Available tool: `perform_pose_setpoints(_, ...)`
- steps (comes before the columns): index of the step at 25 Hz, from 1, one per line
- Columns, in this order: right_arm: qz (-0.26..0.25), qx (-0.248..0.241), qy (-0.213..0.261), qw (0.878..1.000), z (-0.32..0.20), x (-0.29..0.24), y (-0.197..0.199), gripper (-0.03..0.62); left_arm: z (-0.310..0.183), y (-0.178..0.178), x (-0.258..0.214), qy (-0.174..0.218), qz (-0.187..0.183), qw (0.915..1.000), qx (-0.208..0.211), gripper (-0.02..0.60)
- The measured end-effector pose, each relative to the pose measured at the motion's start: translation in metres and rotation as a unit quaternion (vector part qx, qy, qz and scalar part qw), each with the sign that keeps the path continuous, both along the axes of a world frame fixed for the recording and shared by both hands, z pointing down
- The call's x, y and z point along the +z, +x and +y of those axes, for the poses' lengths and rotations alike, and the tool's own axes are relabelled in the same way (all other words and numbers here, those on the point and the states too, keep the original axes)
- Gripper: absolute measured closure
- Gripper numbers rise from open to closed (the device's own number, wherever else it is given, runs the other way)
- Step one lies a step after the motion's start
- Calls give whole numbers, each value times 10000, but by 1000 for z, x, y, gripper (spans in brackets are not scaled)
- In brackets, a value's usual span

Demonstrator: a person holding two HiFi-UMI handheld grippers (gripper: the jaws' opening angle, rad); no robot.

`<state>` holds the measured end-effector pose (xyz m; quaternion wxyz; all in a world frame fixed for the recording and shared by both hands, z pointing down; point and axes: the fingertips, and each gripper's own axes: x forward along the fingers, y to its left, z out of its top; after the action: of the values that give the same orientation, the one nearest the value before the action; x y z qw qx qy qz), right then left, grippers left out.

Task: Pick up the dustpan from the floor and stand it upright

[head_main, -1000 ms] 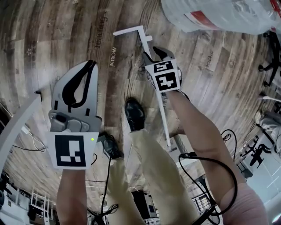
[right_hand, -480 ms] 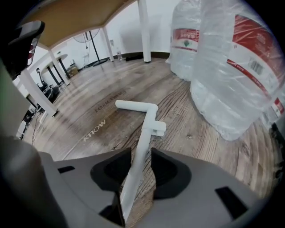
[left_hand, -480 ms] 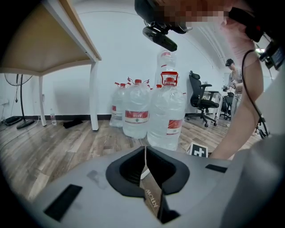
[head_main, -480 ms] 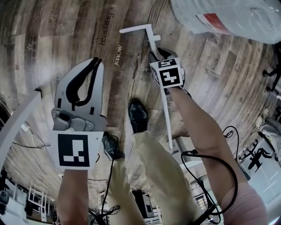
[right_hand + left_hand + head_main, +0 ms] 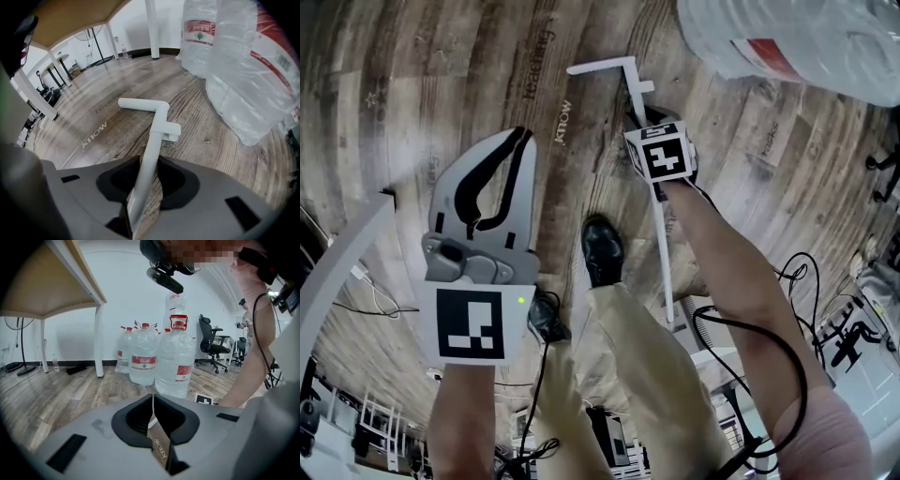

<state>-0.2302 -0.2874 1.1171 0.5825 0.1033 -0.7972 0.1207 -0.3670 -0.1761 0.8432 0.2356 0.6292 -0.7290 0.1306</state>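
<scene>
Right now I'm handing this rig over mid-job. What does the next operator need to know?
Right gripper: shut on the dustpan handle, partway along the white pole.
Left gripper: shut, empty, held off to the side.
The handle's bent end points away over the wood floor, near the water bottles. The pan itself is not in view.
Done: handle grasped.
Left: stand the dustpan upright. I cannot tell whether it is off the floor yet.
</scene>
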Motion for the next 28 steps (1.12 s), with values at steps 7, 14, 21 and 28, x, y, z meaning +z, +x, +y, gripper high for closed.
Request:
perform_pose_setpoints(7, 25, 189, -24, 9998, -3, -7, 1, 482, 2, -1, -6, 24, -43, 10000, 57, 565)
perform_pose_setpoints(14, -229, 259, 201, 9992, -8, -67, -3, 487, 0, -1, -57, 222, -134, 9996, 106, 565)
perform_pose_setpoints(21, -720, 346, 677, 9945, -22, -180, -4, 488, 9, 7, -144, 442, -132, 9989, 64, 565)
perform_pose_setpoints(28, -1179, 694, 1215, 9831, -27, -313, 20, 494, 27, 32, -246, 733, -123, 9971, 188, 565)
